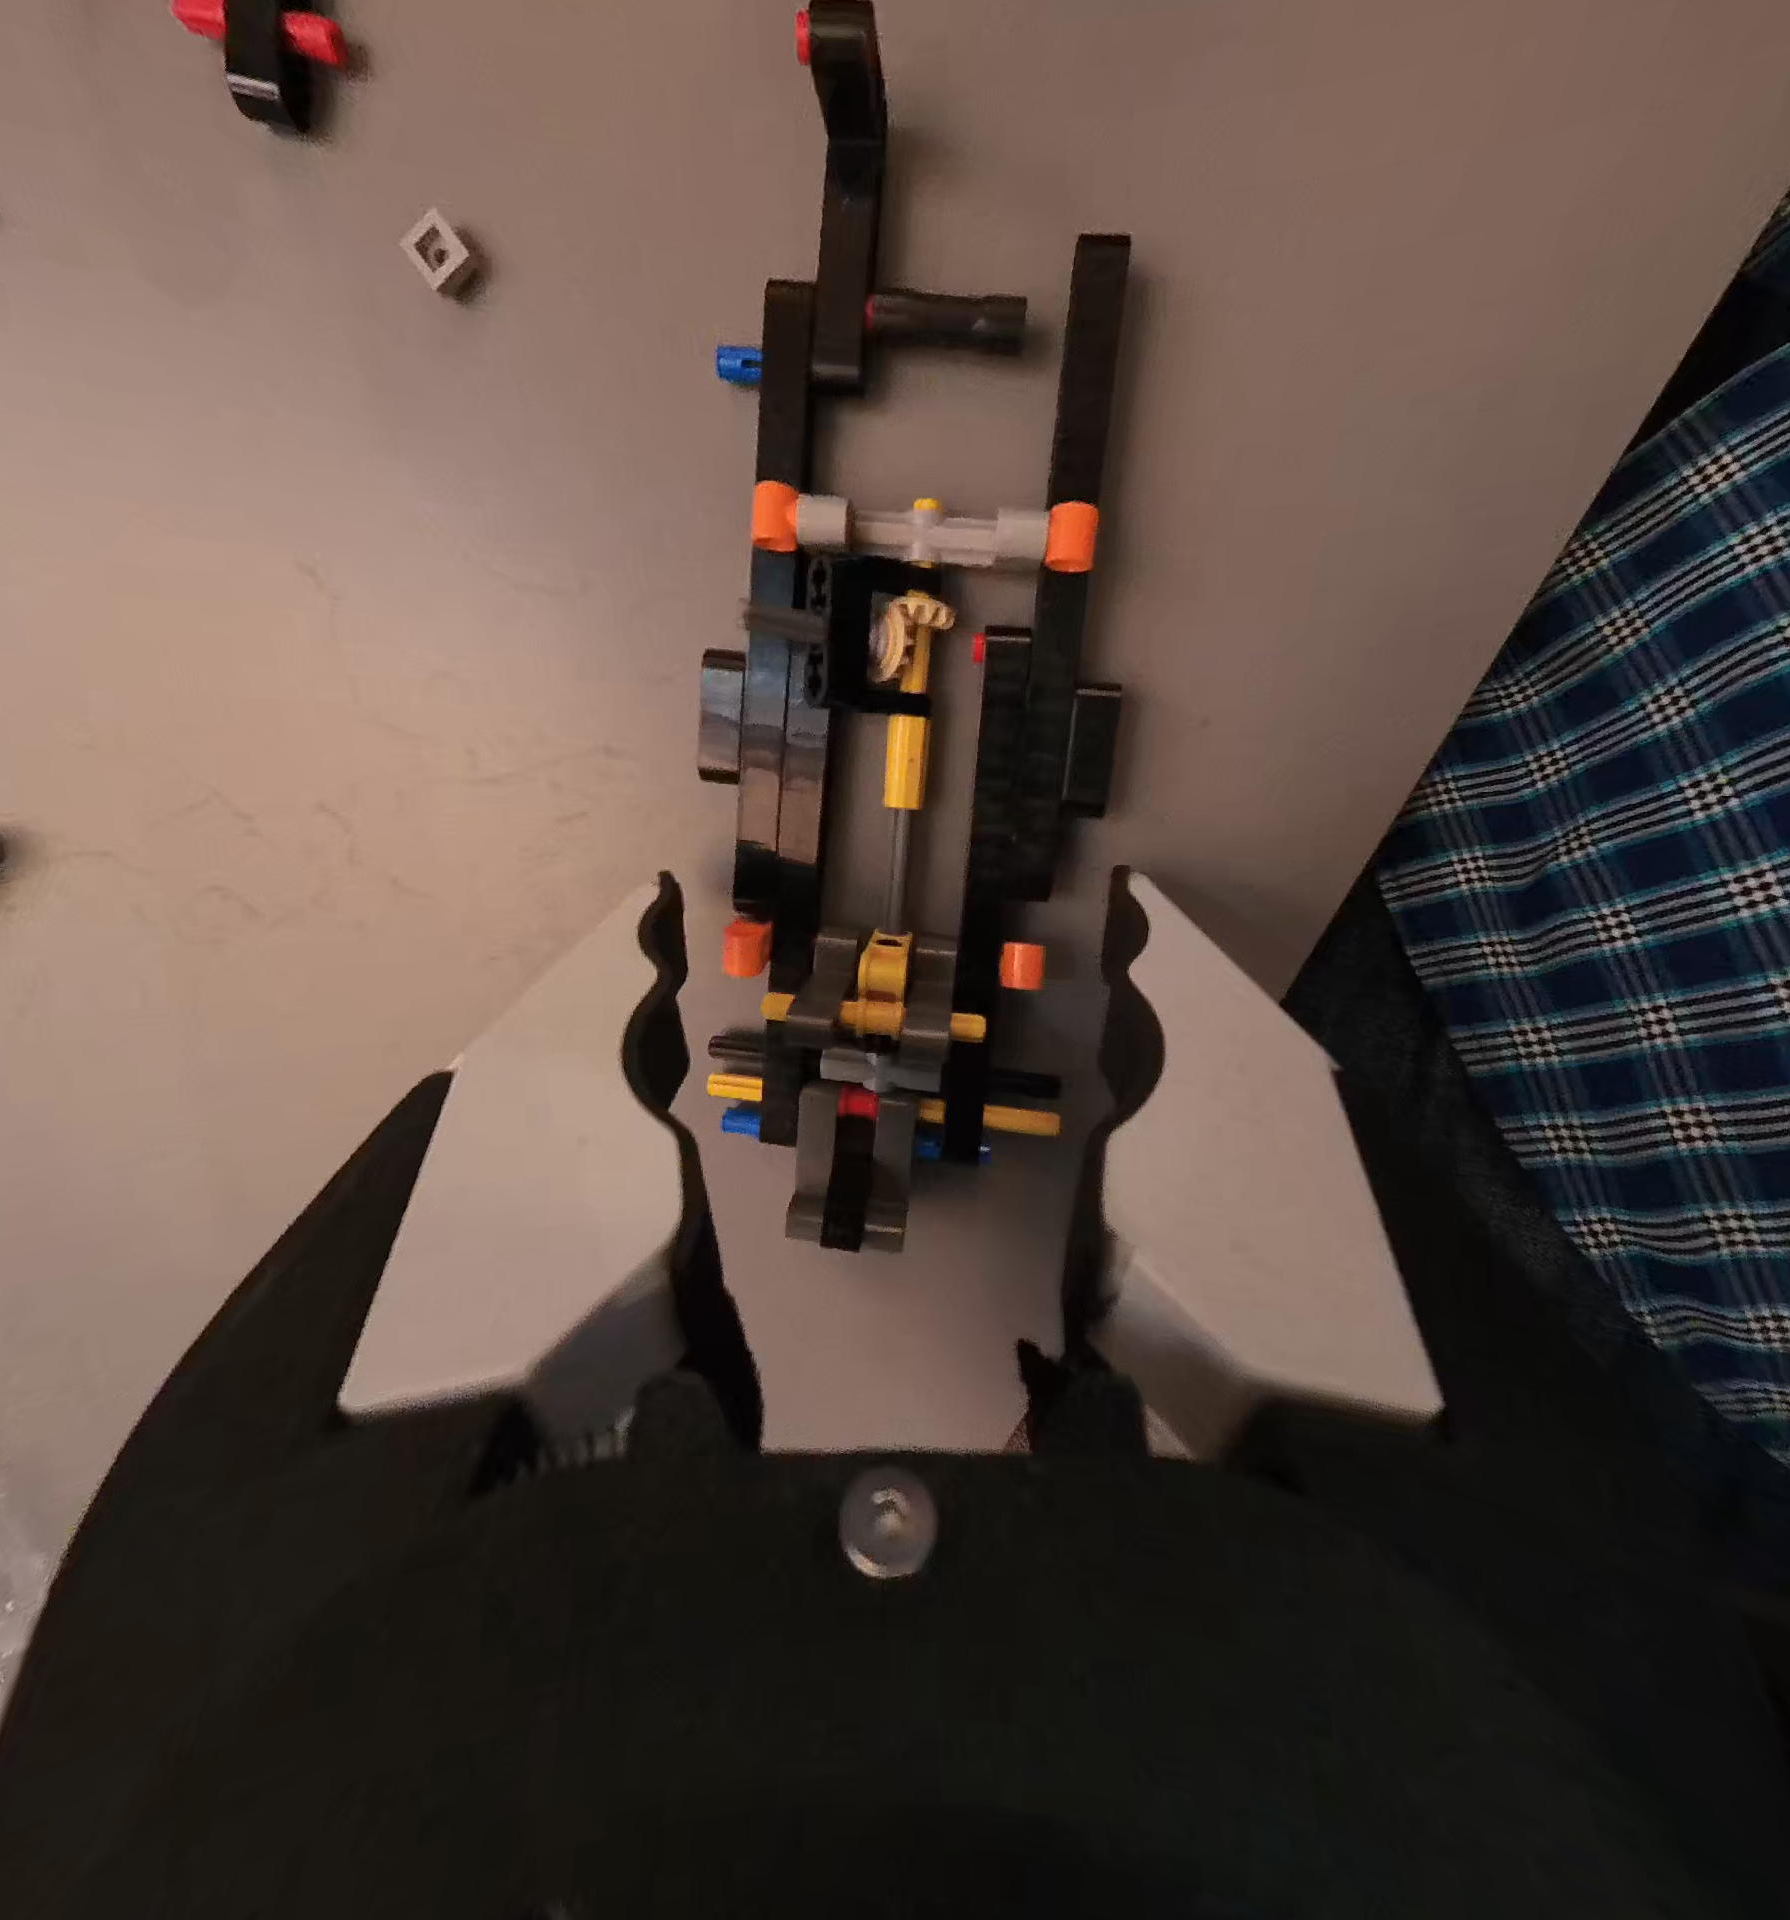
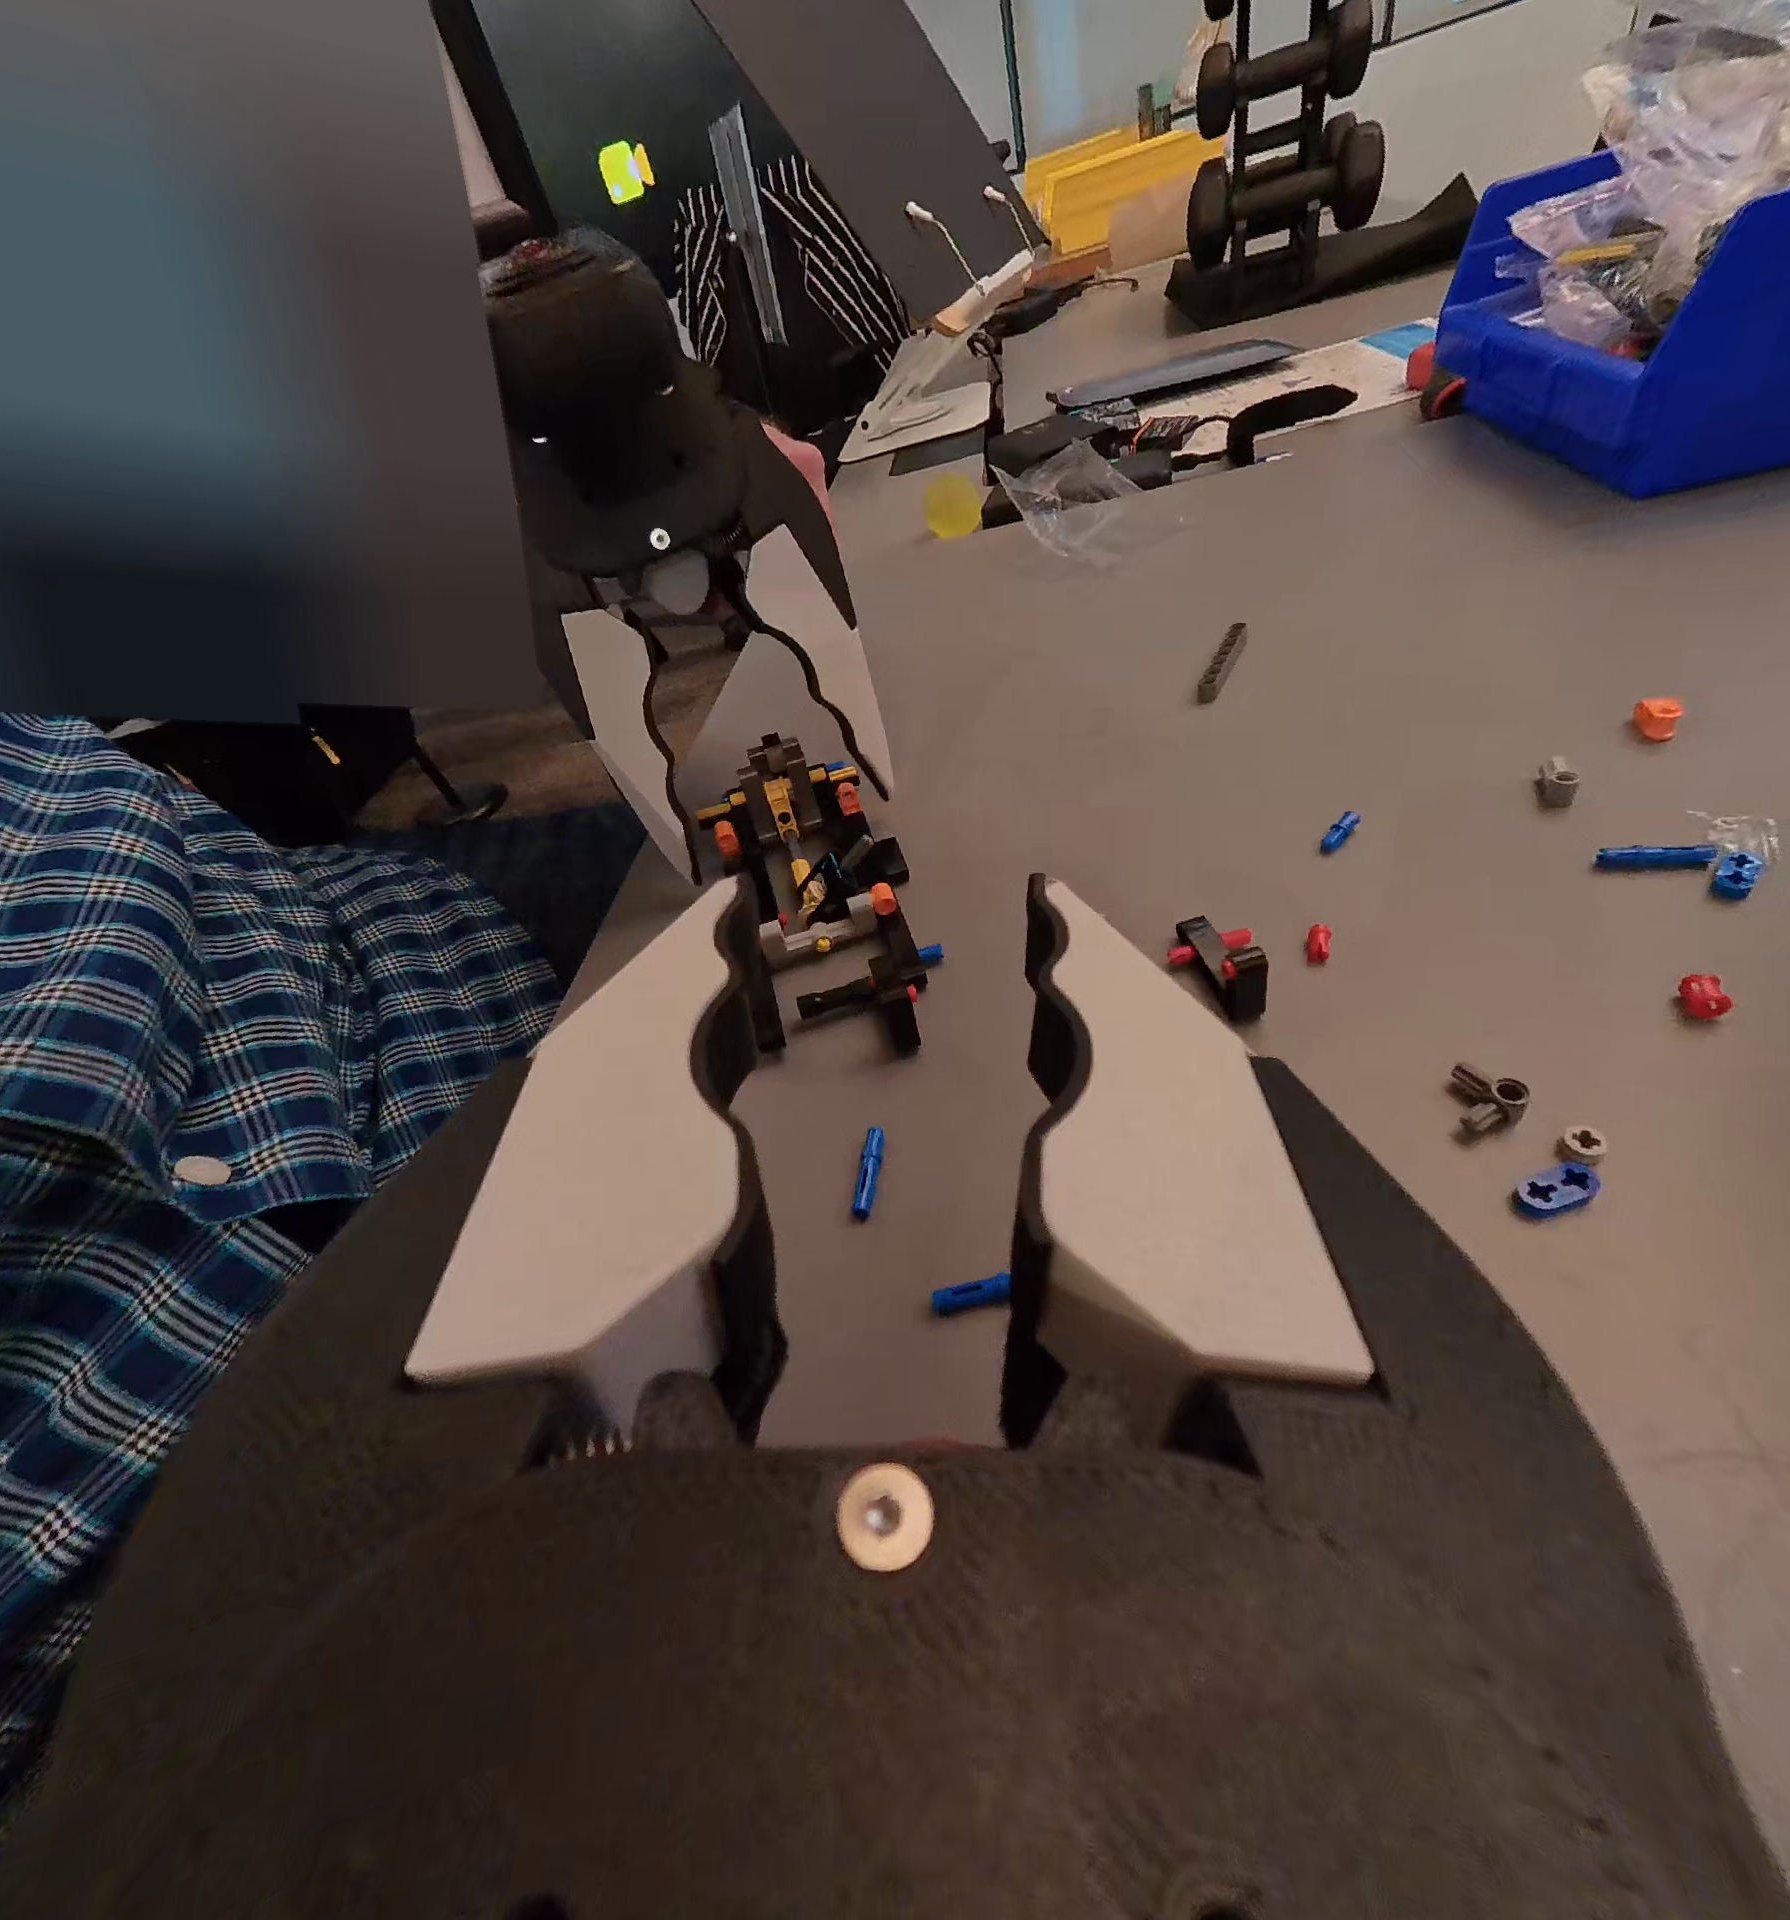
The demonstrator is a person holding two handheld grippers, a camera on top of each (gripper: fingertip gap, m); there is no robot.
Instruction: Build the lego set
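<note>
The lego assembly (image 1: 901,727), a long black frame with orange bushes, a yellow axle and a tan gear, lies flat on the grey table (image 1: 351,623). My left gripper (image 1: 896,888) is open and points down at it. Its jaws straddle the assembly's near end with small gaps on both sides. In the right wrist view the assembly (image 2: 829,914) lies just beyond my right gripper (image 2: 886,891), which is open and empty above the table. The left gripper (image 2: 782,831) shows over the assembly's far end. Two blue pins (image 2: 867,1172) lie on the table between the right fingers.
Loose parts lie to the right: a black piece with red pins (image 2: 1223,961), blue connectors (image 2: 1556,1190), a dark grey beam (image 2: 1221,663). A blue bin (image 2: 1649,343) of bagged parts stands at the back right. A person's plaid sleeve (image 2: 195,987) is along the table's left edge. My right fingertips sit around 15 cm from my left ones.
</note>
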